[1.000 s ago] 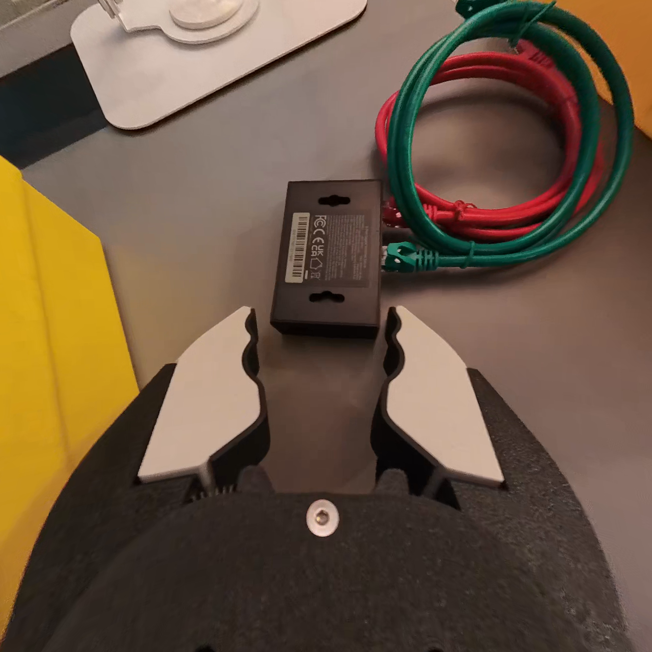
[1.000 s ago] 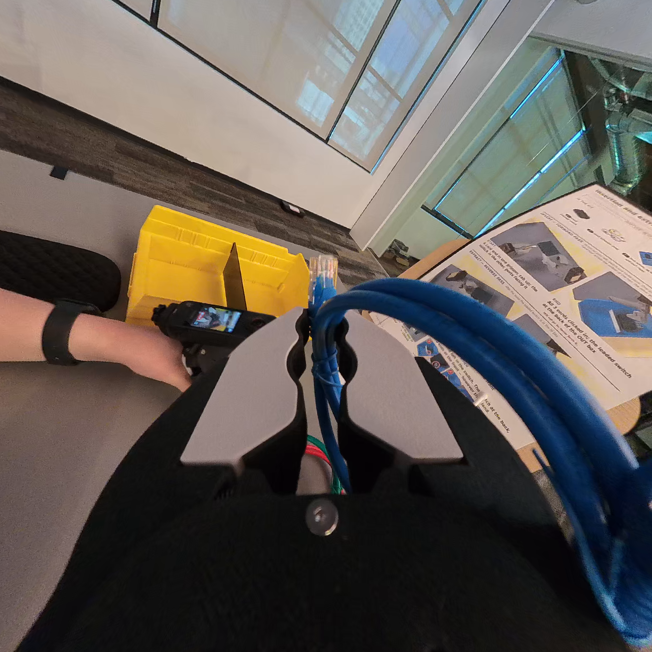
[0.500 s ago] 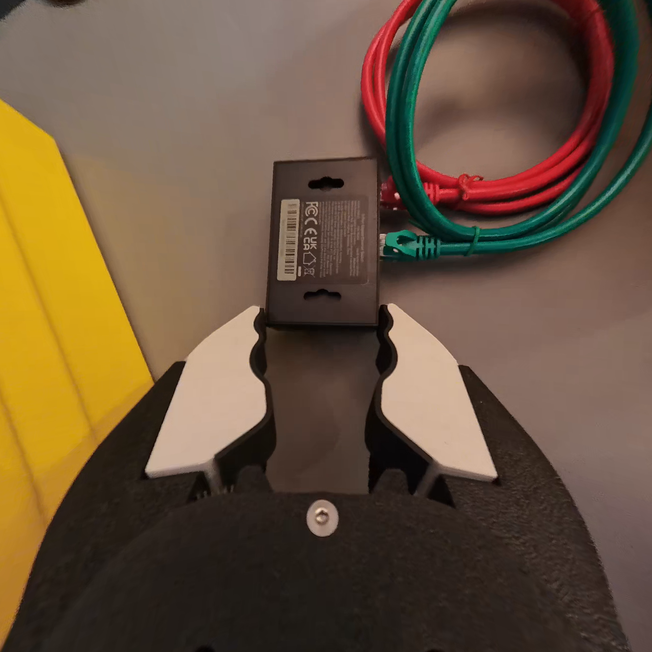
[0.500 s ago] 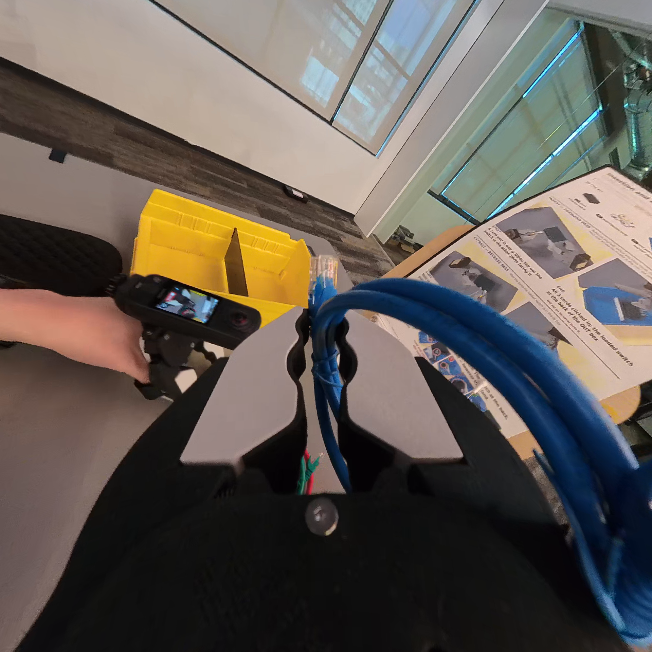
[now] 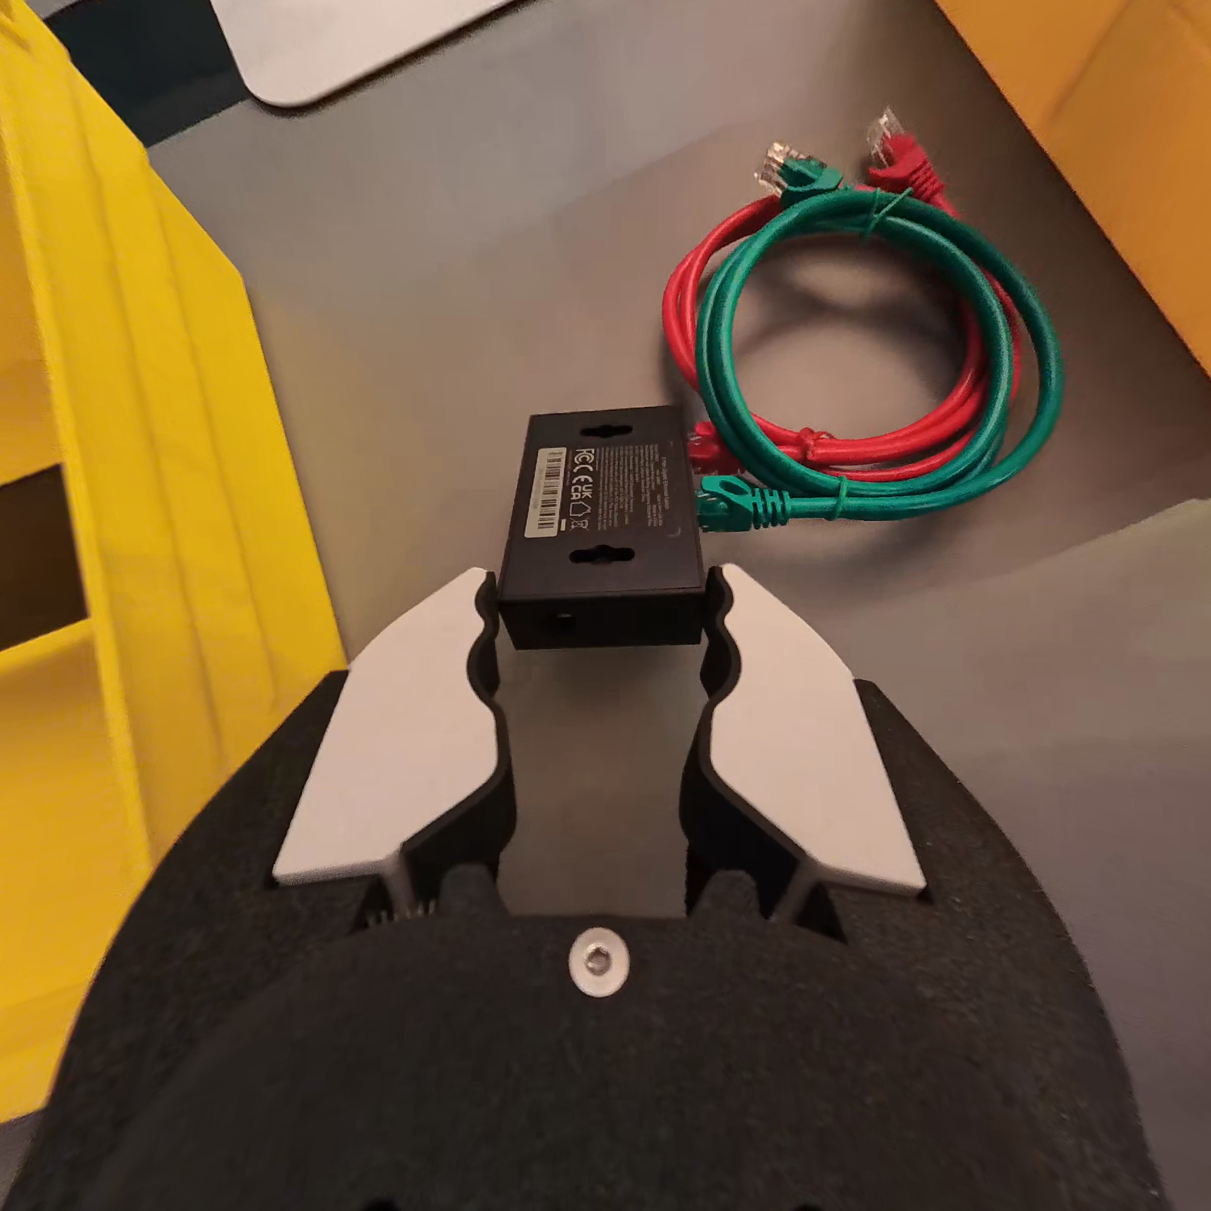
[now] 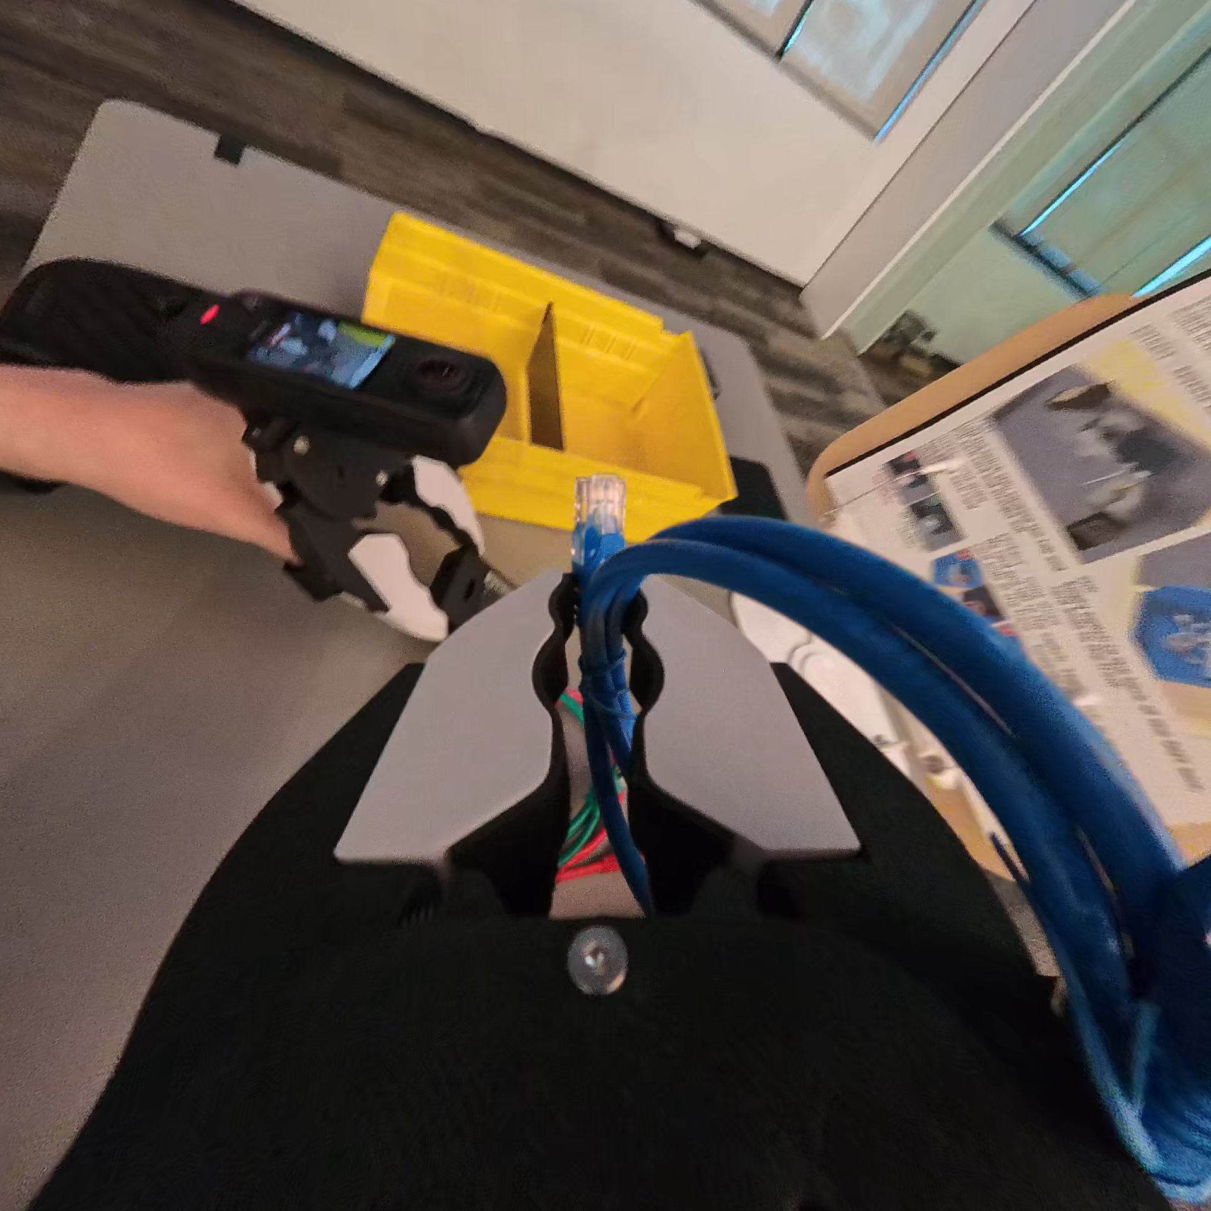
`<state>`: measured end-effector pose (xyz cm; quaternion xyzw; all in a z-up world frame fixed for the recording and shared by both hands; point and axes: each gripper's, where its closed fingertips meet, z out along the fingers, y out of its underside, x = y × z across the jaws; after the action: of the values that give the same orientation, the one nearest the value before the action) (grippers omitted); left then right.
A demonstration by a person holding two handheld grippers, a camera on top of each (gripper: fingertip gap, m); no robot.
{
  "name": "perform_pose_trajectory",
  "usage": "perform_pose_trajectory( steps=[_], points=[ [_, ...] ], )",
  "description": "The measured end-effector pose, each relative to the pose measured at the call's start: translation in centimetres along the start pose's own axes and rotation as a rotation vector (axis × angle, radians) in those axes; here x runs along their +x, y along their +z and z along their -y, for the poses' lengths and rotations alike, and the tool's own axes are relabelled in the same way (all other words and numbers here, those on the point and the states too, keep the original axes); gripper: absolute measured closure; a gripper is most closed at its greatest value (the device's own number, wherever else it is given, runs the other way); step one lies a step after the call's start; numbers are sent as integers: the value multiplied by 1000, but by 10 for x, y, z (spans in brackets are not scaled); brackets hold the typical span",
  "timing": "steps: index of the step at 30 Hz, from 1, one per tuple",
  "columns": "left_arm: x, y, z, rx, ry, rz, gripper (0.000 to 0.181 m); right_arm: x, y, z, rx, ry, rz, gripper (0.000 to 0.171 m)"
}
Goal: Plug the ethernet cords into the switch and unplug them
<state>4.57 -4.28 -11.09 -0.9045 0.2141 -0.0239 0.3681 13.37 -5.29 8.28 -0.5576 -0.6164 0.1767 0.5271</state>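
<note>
Two grippers, one on a little black box and one on a blue cord.

The left gripper (image 5: 599,606) has its fingers pressed on both sides of the black switch (image 5: 601,518), right at its tips. The green cord (image 5: 878,367) and red cord (image 5: 832,445) lie coiled just past it on the right, their plugs at the switch's side. The right gripper (image 6: 597,613) squeezes the blue cord (image 6: 606,645), plug poking up past its tips.

Left wrist view looks steeply down, close over table (image 5: 419,275); right faces outward; both show yellow bin (image 6: 590,406)
</note>
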Motion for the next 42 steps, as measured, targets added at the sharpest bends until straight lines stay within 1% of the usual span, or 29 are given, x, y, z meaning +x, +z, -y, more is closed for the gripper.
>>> perform_pose_trajectory(
  steps=[4,7,11,14,17,20,22,25,29,32,33,34,36,37,38,39,40,42],
  points=[
    [-4,-3,2,-7,-20,-14,121,-26,19,-28,-100,36,196,156],
    [-8,-5,3,-14,-41,-15,121,-27,38,-49,-189,53,203,156],
    [-3,-5,-7,-60,-17,7,121,-33,54,-66,-270,53,222,156],
    [3,-3,-17,-49,25,61,121,-36,58,-69,-285,42,229,156],
    [9,-2,-28,10,61,87,120,-35,57,-68,-279,35,225,156],
    [19,0,-43,13,33,22,121,-29,53,-66,-259,50,211,156],
    [24,2,-54,-26,9,-24,122,-26,50,-66,-251,56,199,156],
    [28,0,-57,-24,31,-36,122,-22,45,-64,-243,58,185,156],
    [33,-15,-53,-9,156,-99,126,-19,39,-61,-230,53,171,156],
    [29,-39,-30,75,315,-158,122,-15,32,-57,-200,57,163,156],
    [29,-46,-22,113,381,-192,119,-13,29,-55,-186,61,162,156],
    [26,-51,-14,147,441,-202,111,-11,26,-53,-171,64,159,156],
    [30,-58,-4,208,607,-258,90,-8,17,-49,-141,66,155,156],
    [30,-58,-2,217,698,-263,92,-7,13,-47,-125,66,156,156],
    [31,-57,-4,199,792,-276,97,-6,8,-45,-111,67,155,156],
    [33,-54,-6,168,863,-306,95,-4,4,-43,-99,69,150,156],
    [33,-50,-8,120,908,-325,95,-1,-1,-42,-89,71,141,156],
    [37,-43,-15,3,953,-412,93,2,-10,-41,-74,72,128,156]
  ],
)
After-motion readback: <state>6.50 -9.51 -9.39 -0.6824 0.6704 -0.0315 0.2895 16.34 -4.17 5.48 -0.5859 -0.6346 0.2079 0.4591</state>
